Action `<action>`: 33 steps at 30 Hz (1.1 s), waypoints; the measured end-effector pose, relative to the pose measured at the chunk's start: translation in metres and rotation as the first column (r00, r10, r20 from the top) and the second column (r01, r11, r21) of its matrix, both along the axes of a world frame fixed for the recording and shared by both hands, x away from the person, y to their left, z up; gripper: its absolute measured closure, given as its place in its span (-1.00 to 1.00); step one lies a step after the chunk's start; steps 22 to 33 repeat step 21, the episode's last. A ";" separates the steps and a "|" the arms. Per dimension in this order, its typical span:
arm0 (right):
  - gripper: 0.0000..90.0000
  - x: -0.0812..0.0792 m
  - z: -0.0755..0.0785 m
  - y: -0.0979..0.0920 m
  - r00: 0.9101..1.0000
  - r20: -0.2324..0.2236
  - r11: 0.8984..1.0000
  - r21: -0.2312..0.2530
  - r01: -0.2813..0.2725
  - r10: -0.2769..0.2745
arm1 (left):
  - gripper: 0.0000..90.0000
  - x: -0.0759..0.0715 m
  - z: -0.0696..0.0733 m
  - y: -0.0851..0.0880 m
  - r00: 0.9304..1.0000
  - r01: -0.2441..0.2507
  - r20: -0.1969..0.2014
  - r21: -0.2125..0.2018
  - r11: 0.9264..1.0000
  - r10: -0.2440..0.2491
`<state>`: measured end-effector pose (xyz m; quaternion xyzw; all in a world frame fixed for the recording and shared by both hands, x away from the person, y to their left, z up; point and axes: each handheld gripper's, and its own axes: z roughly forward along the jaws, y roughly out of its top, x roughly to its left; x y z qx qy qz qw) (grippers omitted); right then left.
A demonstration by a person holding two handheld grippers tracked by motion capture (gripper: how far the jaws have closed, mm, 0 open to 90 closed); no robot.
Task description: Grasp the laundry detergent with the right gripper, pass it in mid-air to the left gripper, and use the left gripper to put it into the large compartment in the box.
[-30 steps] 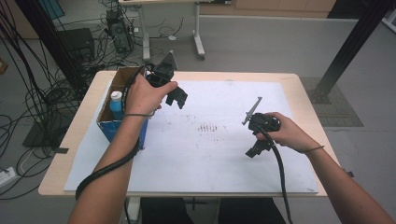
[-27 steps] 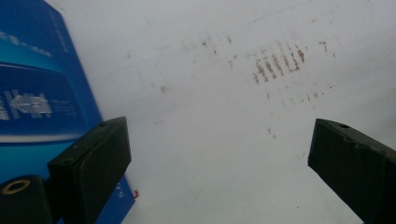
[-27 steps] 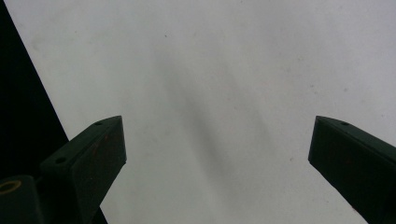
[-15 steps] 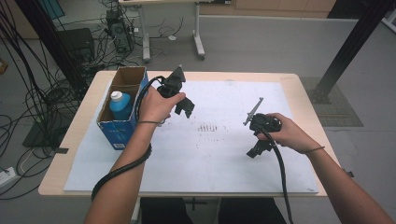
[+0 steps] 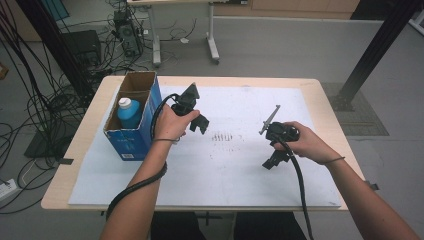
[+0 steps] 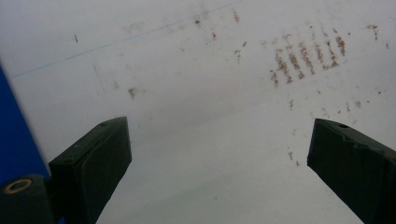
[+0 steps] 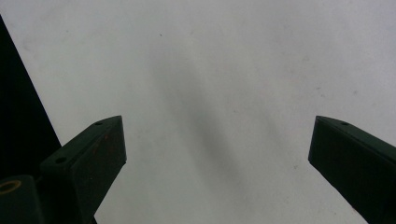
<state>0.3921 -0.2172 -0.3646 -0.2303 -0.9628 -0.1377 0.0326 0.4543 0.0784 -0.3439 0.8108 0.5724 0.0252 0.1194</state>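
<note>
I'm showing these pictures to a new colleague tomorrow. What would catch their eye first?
Probably the blue box at the table's left edge, open on top with a blue bottle standing inside. Next, the two black tools held over the white sheet: the left tool just right of the box, the right tool toward the right side, both open and empty. Last, the rows of reddish smudges mid-sheet between them.

The cardboard box point(image 5: 134, 131) hides your blue bottle point(image 5: 129, 113) below the shoulder; its label cannot be read. Beside that box, your left hand point(image 5: 167, 125) covers most of the left gripper point(image 5: 200, 123) body. In the left gripper view, the box point(image 6: 14, 135) is cut off by the left edge. The brown marks point(image 5: 226, 137) on the sheet, right of the box, are too small to identify.
</note>
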 end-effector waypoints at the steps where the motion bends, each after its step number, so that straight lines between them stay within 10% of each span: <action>1: -0.91 0.000 0.000 0.000 1.000 0.002 1.000 0.002 -0.002 0.002 | -0.85 0.000 -0.001 0.000 1.000 -0.002 -0.005 -0.001 1.000 0.002; 33: -0.91 -0.002 0.003 0.003 1.000 0.012 1.000 0.002 -0.006 0.006 | -0.84 -0.003 -0.004 0.003 1.000 -0.012 -0.007 -0.015 1.000 0.012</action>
